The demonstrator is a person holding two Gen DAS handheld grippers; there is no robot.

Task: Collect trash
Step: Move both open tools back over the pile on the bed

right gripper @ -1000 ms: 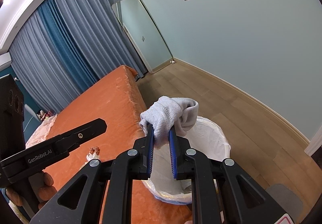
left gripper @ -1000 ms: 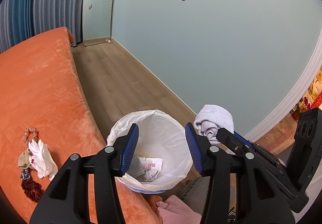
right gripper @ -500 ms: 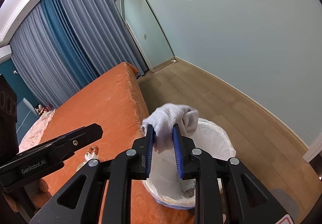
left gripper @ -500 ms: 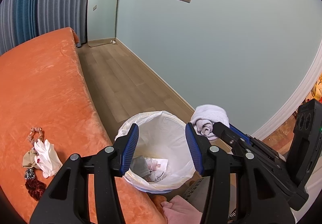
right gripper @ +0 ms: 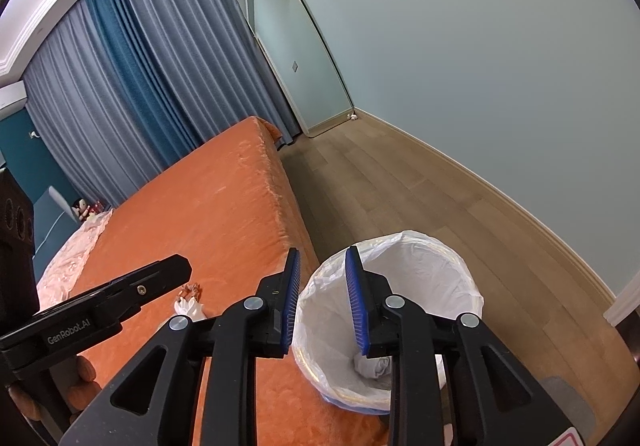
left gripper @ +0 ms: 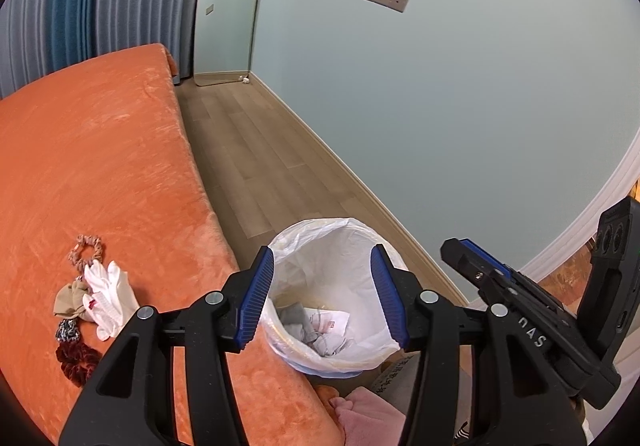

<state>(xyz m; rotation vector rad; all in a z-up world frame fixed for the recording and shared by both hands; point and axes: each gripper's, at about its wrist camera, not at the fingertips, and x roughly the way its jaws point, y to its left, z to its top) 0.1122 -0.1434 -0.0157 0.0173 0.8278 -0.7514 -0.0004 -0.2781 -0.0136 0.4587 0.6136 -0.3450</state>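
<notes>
A bin lined with a white bag stands on the floor against the orange bed. My left gripper hovers over its near rim, jaws opening slightly with nothing between them. My right gripper is above the bin's left edge, jaws still opening and empty. A rolled white sock lies at the bottom of the bin, with grey cloth and a paper scrap. A white cloth, a beige piece and scrunchies lie on the bed.
The wood floor runs between the bed and the pale green wall. A tall mirror leans in the far corner beside blue curtains. A pink foot or slipper shows just in front of the bin.
The right gripper's jaws have spread and the white sock it held has dropped into the bin. Both grippers have shifted a little across the bin.
</notes>
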